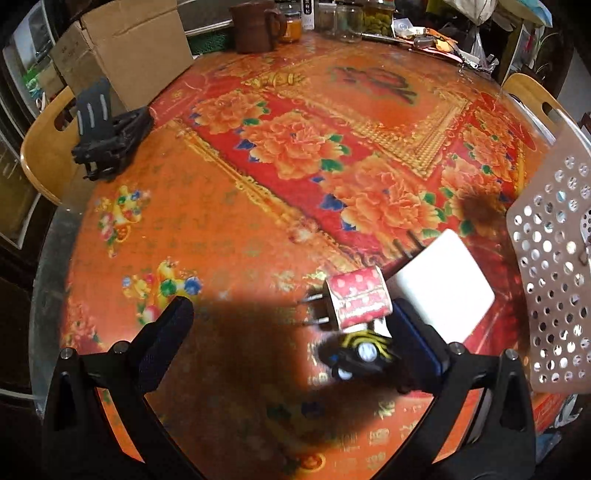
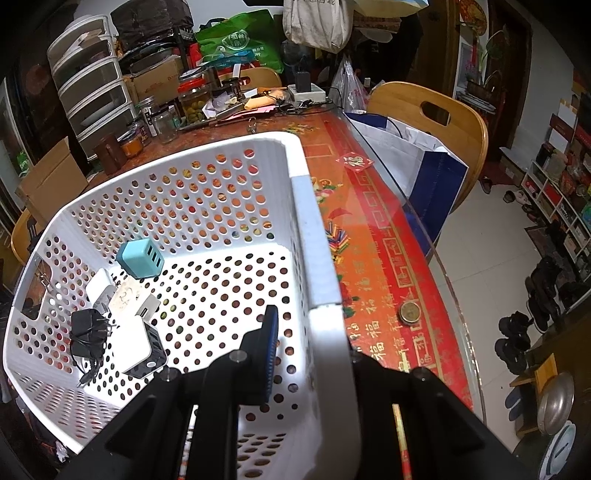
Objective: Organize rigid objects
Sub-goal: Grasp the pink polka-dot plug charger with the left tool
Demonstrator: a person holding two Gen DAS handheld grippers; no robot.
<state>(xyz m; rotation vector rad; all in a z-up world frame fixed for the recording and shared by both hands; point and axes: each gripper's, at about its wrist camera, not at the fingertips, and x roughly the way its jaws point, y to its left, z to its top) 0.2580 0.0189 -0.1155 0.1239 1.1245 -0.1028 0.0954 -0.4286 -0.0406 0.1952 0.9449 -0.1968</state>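
In the left wrist view my left gripper (image 1: 295,328) is open just above the table. A red polka-dot plug charger (image 1: 358,299), a white square charger (image 1: 443,286) and a black and yellow gadget (image 1: 364,352) lie by its right finger (image 1: 417,339). In the right wrist view my right gripper (image 2: 314,354) is shut on the rim of the white perforated basket (image 2: 325,295). Inside it lie a teal USB charger (image 2: 140,257), white chargers (image 2: 136,345) and a black adapter with cord (image 2: 86,332). The basket's wall shows in the left wrist view (image 1: 554,266).
A black phone stand (image 1: 110,136) sits at the table's left edge by a cardboard box (image 1: 125,55). Jars and a brown mug (image 1: 255,26) line the far side. Wooden chairs (image 2: 436,122) stand around. A coin (image 2: 409,312) lies near the right edge.
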